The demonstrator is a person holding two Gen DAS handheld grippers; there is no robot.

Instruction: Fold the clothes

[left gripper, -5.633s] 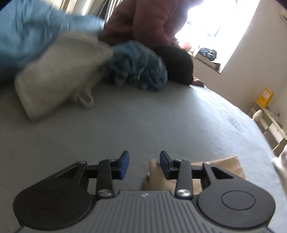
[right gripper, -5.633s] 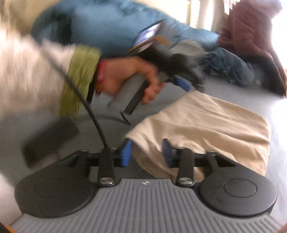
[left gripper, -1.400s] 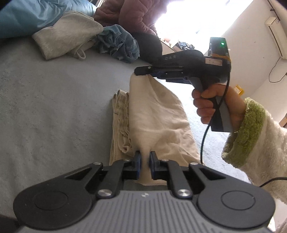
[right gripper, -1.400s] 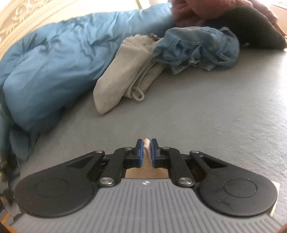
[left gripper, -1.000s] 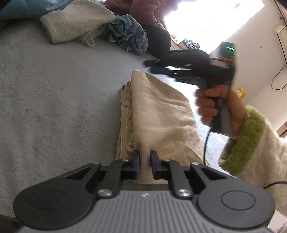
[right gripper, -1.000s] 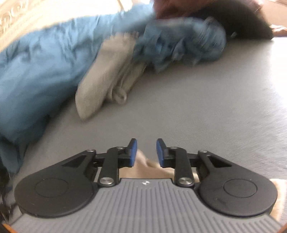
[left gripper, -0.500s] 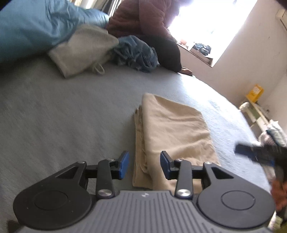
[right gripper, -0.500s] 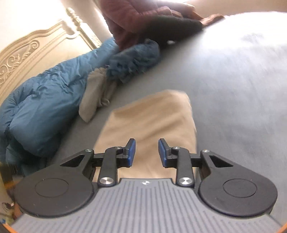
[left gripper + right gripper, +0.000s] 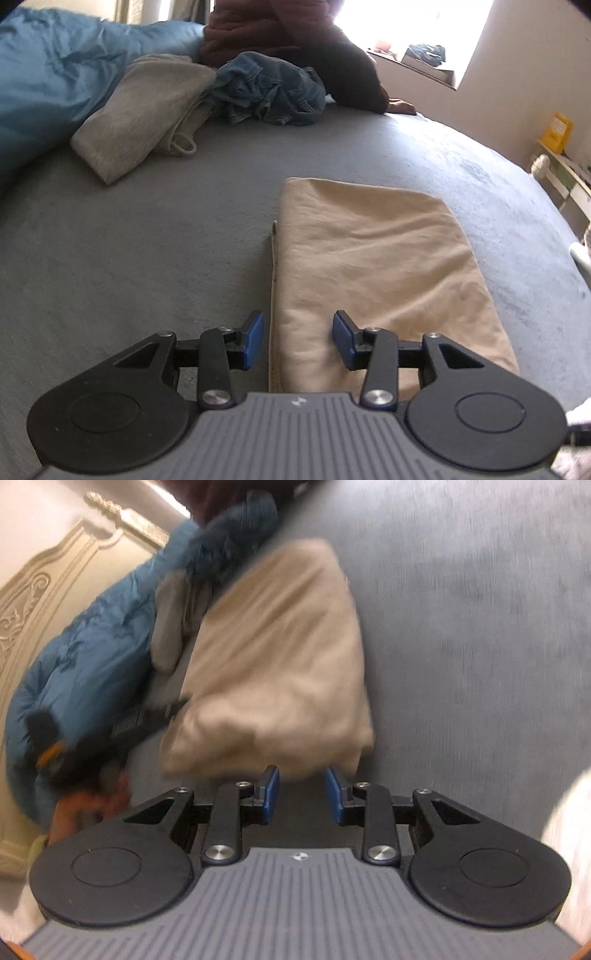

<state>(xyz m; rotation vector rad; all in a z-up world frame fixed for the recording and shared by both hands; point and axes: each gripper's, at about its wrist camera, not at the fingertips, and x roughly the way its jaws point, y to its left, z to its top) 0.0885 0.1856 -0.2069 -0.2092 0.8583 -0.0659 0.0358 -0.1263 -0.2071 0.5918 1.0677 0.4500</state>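
Nearest in the left wrist view, the left gripper point(image 9: 298, 339) hovers low over a grey bed cover point(image 9: 129, 258) with its blue-padded fingers spread apart and nothing between them. Its left pad sits over bare cover; its right pad sits above the near end of a folded beige garment point(image 9: 376, 266). The garment lies flat as a tidy rectangle, with a thin layered edge showing along its left side.

In the blurred right wrist view, the right gripper point(image 9: 302, 794) also has its fingers apart and empty, just short of the near edge of the same beige garment point(image 9: 280, 657). To the left, a hand point(image 9: 88, 805) grips the dark handle of the other tool.

Farther back lies a crumpled grey garment point(image 9: 144, 110), touching a heap of blue denim point(image 9: 269, 92) on its right. A blue quilt point(image 9: 55, 74) fills the far left. Behind the denim sits a person in a maroon padded jacket point(image 9: 266, 26), before a bright window. A carved cream headboard point(image 9: 44, 587) stands beyond the quilt.
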